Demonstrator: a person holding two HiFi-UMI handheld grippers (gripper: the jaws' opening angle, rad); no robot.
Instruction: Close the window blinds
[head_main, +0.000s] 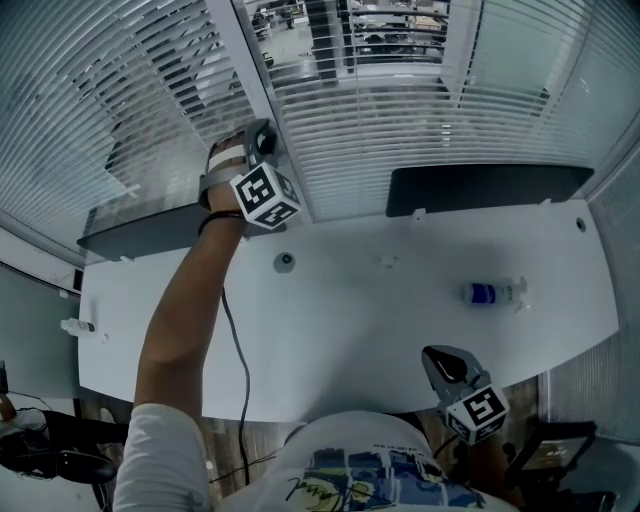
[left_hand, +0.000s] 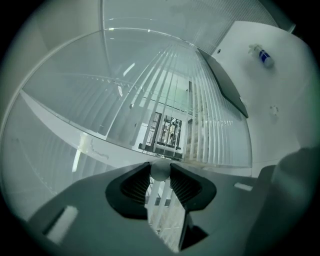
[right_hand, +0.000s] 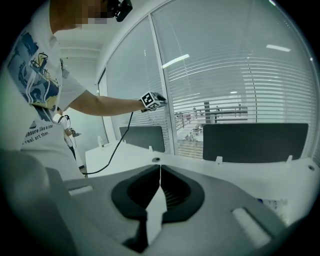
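Horizontal window blinds (head_main: 420, 130) hang behind the desk, their slats tilted part open so the space beyond shows through. My left gripper (head_main: 264, 135) is raised at arm's length to the window post between two blind panels. In the left gripper view its jaws (left_hand: 160, 169) press on a round pale blind wand (left_hand: 160, 173), seen end-on between the pads, with the slats (left_hand: 210, 125) behind it. My right gripper (head_main: 440, 362) hangs low near my body at the desk's front edge. In the right gripper view it (right_hand: 159, 172) is shut, with nothing between its jaws.
A white desk (head_main: 380, 320) lies between me and the window. On it are a blue-labelled bottle (head_main: 490, 293) at the right and a round grommet (head_main: 285, 262). Dark partition screens (head_main: 490, 185) stand along its far edge. A cable (head_main: 240, 370) hangs from the left arm.
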